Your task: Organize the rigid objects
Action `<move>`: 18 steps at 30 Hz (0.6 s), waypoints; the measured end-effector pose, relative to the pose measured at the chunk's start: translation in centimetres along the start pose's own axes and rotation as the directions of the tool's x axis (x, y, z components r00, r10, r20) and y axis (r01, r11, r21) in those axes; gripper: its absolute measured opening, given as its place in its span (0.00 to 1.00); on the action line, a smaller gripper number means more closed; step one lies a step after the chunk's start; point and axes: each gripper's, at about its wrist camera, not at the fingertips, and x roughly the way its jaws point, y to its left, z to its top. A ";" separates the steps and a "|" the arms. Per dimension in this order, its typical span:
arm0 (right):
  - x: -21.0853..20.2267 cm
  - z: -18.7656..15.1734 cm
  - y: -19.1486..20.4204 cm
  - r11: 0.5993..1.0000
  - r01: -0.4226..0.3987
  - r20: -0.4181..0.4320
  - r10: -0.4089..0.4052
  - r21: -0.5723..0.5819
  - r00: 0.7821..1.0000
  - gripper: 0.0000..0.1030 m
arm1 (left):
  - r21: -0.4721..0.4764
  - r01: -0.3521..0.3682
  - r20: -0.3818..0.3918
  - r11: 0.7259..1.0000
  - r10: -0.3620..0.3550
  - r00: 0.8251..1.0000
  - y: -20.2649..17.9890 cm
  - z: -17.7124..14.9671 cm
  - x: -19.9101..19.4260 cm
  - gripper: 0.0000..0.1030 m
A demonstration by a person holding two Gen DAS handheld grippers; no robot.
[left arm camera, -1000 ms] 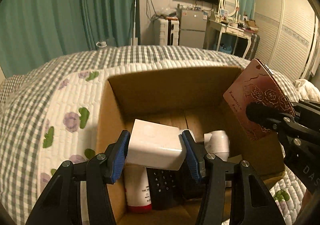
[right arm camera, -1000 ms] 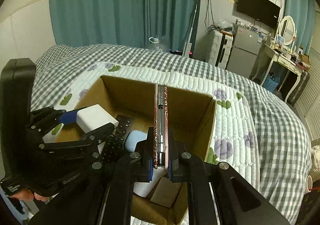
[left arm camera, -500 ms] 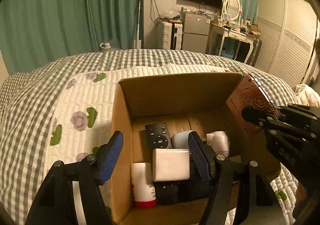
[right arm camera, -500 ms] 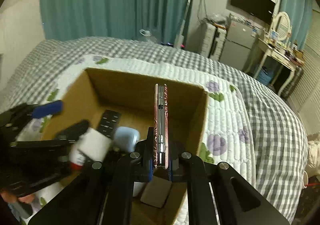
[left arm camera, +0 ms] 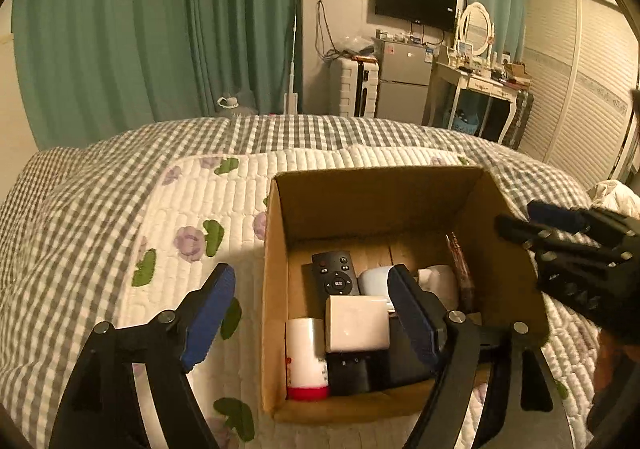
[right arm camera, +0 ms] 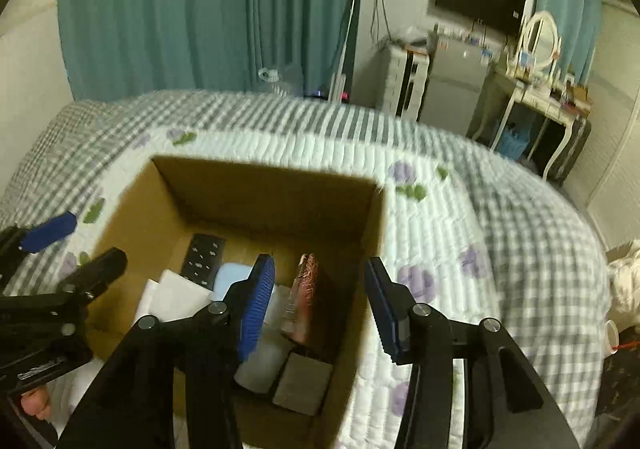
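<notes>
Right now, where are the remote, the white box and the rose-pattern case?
remote (left arm camera: 335, 276): left wrist view, on its button face.
white box (left arm camera: 356, 323): left wrist view, on its top face.
rose-pattern case (right arm camera: 304, 289): right wrist view, on its upper edge, standing by the carton's right wall.

White block (left arm camera: 357, 324): no longer clamped in left tongs (left arm camera: 308, 315); now lies in box (left arm camera: 276, 269), atop the black items, beside the remote (left arm camera: 335, 278). Left tongs: spread wide, empty, drawn back. Rose-patterned case (right arm camera: 304, 295): released from right tongs (right arm camera: 320, 305); now stands on edge by the box's right wall. Right tongs: parted, empty.
</notes>
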 end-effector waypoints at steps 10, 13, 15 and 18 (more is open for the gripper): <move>-13.4 -0.7 -0.5 0.999 -0.011 0.122 0.006 0.039 0.992 0.55 | -0.006 0.001 0.135 1.000 0.000 0.991 0.1 0.3 -11.5 0.84; -17.8 -1.9 -0.1 0.998 -0.003 0.192 -0.010 0.068 0.981 0.73 | -0.036 0.012 0.198 0.999 -0.004 0.980 0.2 0.0 -15.6 0.96; -20.4 -2.9 0.4 0.997 -0.006 0.246 -0.015 0.083 0.969 0.84 | -0.050 0.019 0.241 0.999 -0.006 0.971 0.2 -0.5 -18.1 1.00; -23.4 -4.4 1.3 0.995 0.028 0.311 -0.057 0.096 0.949 1.00 | -0.029 0.013 0.286 0.999 -0.004 0.958 0.2 -1.8 -20.6 1.00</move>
